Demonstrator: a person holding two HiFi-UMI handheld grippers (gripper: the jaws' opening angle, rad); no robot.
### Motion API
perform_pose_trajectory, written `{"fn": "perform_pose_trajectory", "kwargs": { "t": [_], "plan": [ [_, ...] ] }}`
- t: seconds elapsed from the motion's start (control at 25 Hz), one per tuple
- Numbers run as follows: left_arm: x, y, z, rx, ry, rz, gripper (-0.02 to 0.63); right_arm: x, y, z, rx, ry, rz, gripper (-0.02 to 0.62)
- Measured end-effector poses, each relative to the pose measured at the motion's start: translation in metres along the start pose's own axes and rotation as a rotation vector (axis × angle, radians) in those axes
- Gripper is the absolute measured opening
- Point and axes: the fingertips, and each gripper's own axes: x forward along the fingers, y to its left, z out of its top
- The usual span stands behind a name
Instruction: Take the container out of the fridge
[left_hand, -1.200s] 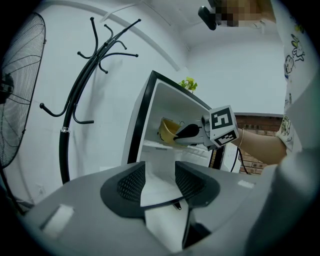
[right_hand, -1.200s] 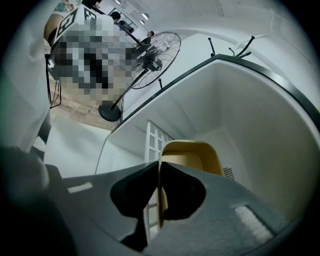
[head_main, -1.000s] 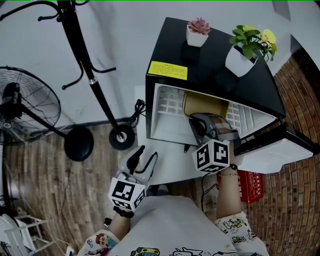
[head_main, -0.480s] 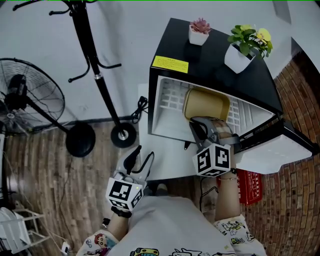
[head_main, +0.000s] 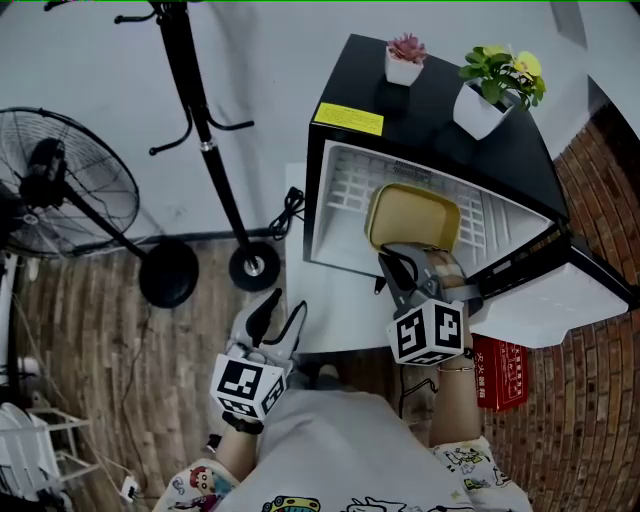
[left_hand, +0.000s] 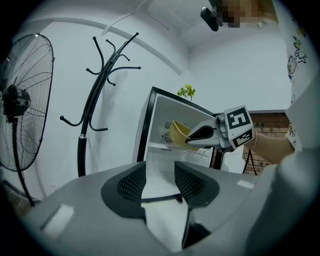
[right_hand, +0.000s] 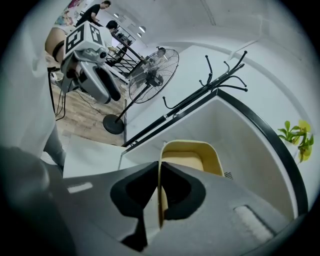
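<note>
A yellow container (head_main: 412, 216) (right_hand: 192, 155) (left_hand: 179, 134) is half out of the small black fridge (head_main: 440, 130), tilted over its open front. My right gripper (head_main: 400, 262) (right_hand: 160, 187) is shut on the container's near rim, the thin yellow wall pinched between the pads. My left gripper (head_main: 278, 312) (left_hand: 160, 182) hangs open and empty, low and to the left of the fridge, facing it. The fridge door (head_main: 560, 300) stands open at the right.
Two potted plants (head_main: 405, 58) (head_main: 490, 95) stand on the fridge top. A black coat rack (head_main: 205, 140) and a floor fan (head_main: 60, 190) stand at the left on the wooden floor. A red crate (head_main: 500, 372) lies below the door. A white platform (head_main: 340, 320) holds the fridge.
The right gripper has drawn the yellow container further out of the fridge towards me. The left gripper has shifted slightly and stays open.
</note>
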Motion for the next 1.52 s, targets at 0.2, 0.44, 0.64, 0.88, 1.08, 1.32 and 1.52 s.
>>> {"fn": "perform_pose_trajectory", "kwargs": {
  "t": [0.2, 0.44, 0.64, 0.88, 1.08, 1.32, 1.52],
  "plan": [
    [-0.006, 0.002, -0.001, 0.002, -0.001, 0.028, 0.175, -0.004, 0.017, 0.007, 0.041, -0.041, 0.022, 0.018],
    [-0.013, 0.004, -0.005, -0.005, 0.003, 0.064, 0.173, -0.007, 0.039, 0.008, 0.099, -0.073, 0.061, 0.018],
    [-0.018, 0.004, -0.009, -0.015, 0.006, 0.100, 0.171, -0.011, 0.049, 0.007, 0.156, -0.107, 0.081, 0.018],
    [-0.024, 0.002, -0.015, -0.028, 0.010, 0.145, 0.163, -0.016, 0.060, 0.004, 0.247, -0.156, 0.101, 0.018],
    [-0.026, 0.000, -0.023, -0.036, 0.014, 0.177, 0.152, -0.017, 0.075, -0.004, 0.310, -0.182, 0.138, 0.018],
    [-0.024, -0.008, -0.030, -0.047, 0.019, 0.196, 0.129, -0.020, 0.085, -0.014, 0.416, -0.229, 0.166, 0.018],
    [-0.017, -0.015, -0.035, -0.052, 0.034, 0.197, 0.108, -0.022, 0.091, -0.026, 0.475, -0.242, 0.187, 0.018]
  ]
}}
